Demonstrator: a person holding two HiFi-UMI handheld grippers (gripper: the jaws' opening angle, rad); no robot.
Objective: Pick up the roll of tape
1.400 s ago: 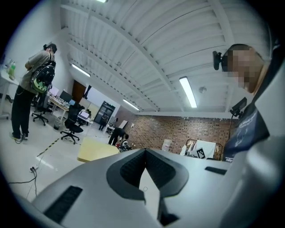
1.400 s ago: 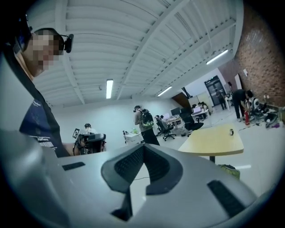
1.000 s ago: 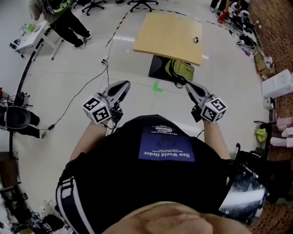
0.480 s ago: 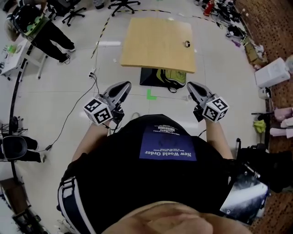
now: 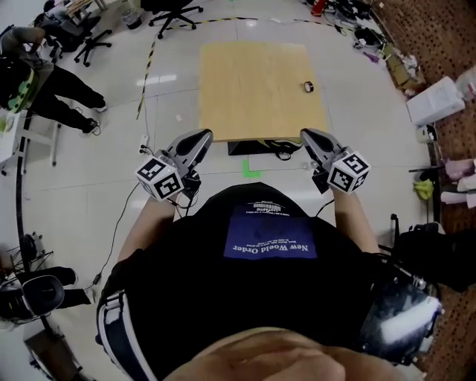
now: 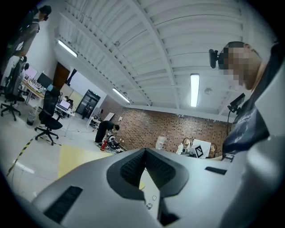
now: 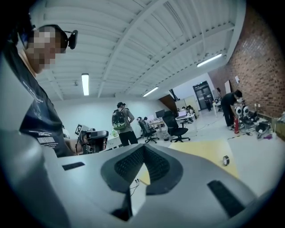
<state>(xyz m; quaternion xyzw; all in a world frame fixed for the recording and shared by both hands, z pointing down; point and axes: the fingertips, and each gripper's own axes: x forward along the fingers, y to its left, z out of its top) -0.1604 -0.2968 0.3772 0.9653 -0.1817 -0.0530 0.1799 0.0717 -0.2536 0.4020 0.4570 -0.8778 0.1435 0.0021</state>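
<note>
This is a big open lab-cum-workshop: a red brick wall (image 7: 262, 67), a white ribbed metal ceiling (image 6: 147, 40) hung with long strip lights (image 6: 194, 90), black wheeled office chairs (image 5: 172, 13) beside desks with computer monitors (image 7: 182, 115), a pale tiled floor (image 5: 89, 171), and heaps of loose equipment (image 5: 368, 37) along the brick side.

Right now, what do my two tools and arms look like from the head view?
Left tool and right tool are grey, wedge-shaped plastic shells with black ribbed pads inside the jaws. Each carries a white cube with black square markers, dark cabling below. The person wears a black T-shirt with a blue printed patch; forearms are unsleeved.
</note>
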